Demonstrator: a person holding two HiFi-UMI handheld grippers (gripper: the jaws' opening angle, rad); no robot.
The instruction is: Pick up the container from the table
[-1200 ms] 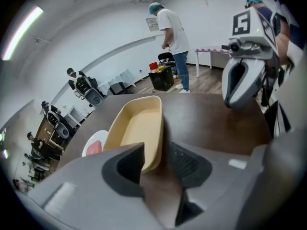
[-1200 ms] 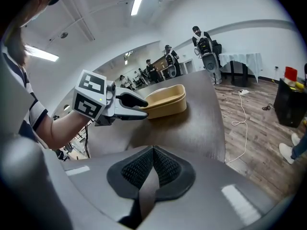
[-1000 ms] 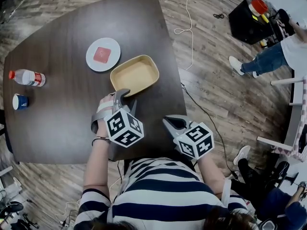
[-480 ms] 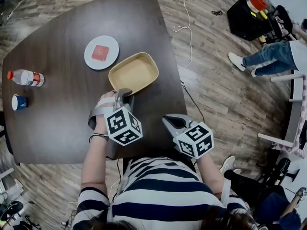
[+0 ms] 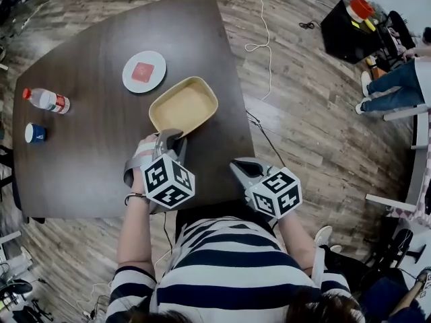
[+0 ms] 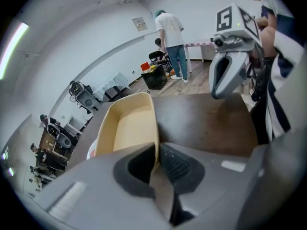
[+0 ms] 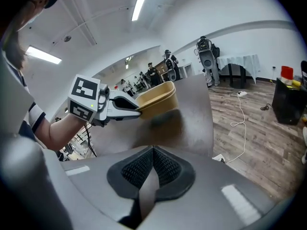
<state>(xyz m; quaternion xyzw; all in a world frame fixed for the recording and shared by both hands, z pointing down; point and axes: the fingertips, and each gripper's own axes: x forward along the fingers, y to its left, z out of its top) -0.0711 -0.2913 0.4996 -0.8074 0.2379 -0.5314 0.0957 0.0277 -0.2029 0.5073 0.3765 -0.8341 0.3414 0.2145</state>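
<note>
Beige container (image 5: 183, 106) is clamped by its near rim wall in the left tool (image 6: 157, 153), one jaw inside and one outside, likely for a one-handed lift off the dark surface (image 5: 87, 160). Right tool (image 7: 152, 163) is held shut and empty near the edge, out of the way.

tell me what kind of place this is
Probably an open lab or workshop: strip ceiling lights, a loose cable on the plank floor, other people among scattered equipment.
</note>
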